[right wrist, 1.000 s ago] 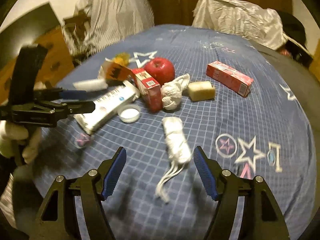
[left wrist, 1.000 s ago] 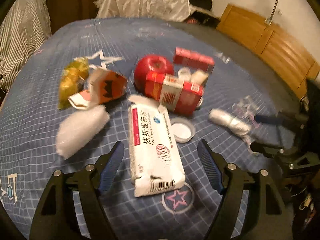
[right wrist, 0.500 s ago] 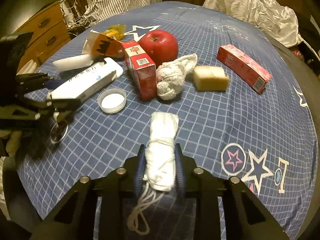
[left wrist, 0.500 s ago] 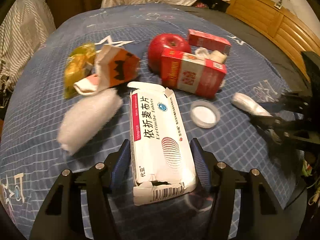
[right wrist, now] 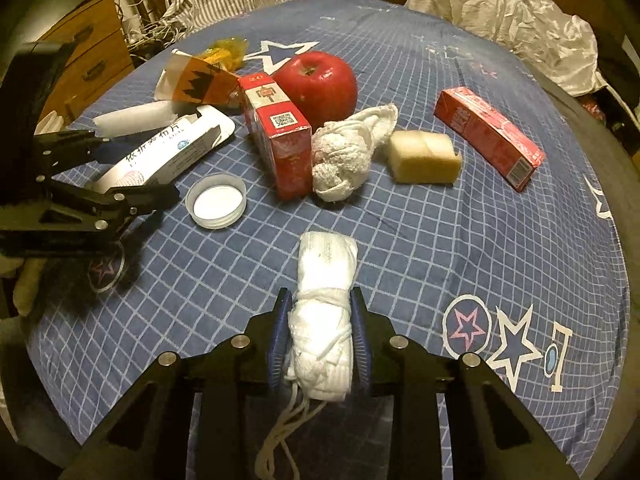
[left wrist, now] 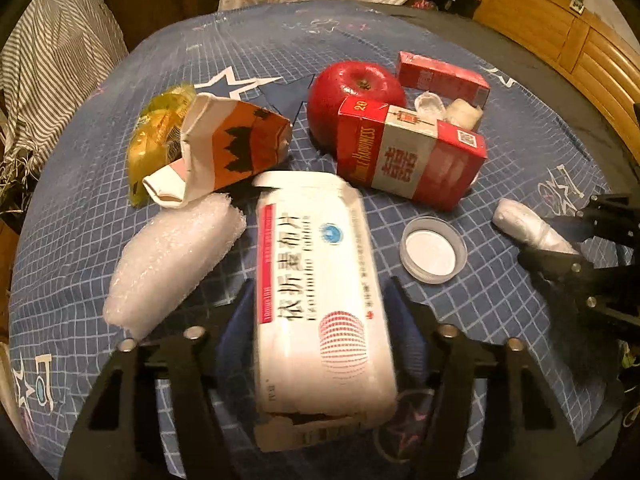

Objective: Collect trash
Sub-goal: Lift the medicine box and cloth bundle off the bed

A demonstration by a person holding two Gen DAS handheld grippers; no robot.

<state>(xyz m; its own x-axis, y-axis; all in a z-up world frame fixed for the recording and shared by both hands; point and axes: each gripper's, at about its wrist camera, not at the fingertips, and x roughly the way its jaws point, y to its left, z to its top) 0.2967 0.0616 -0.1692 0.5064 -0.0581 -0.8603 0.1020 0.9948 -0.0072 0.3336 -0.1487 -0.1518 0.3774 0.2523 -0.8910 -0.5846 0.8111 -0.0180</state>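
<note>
Left gripper (left wrist: 320, 316) jaws closing on white tablet box (left wrist: 320, 300), blue pads at both sides; box flat on blue grid cloth (left wrist: 500, 296), print blurred. Right gripper (right wrist: 320, 336) clamped on white rolled mask (right wrist: 324, 320). Red carton (left wrist: 408, 152) reads "Double Happiness", "20".

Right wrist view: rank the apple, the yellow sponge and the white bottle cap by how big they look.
1. Apple
2. Yellow sponge
3. White bottle cap, though it looks close to the sponge in size, so that order is unsure.
</note>
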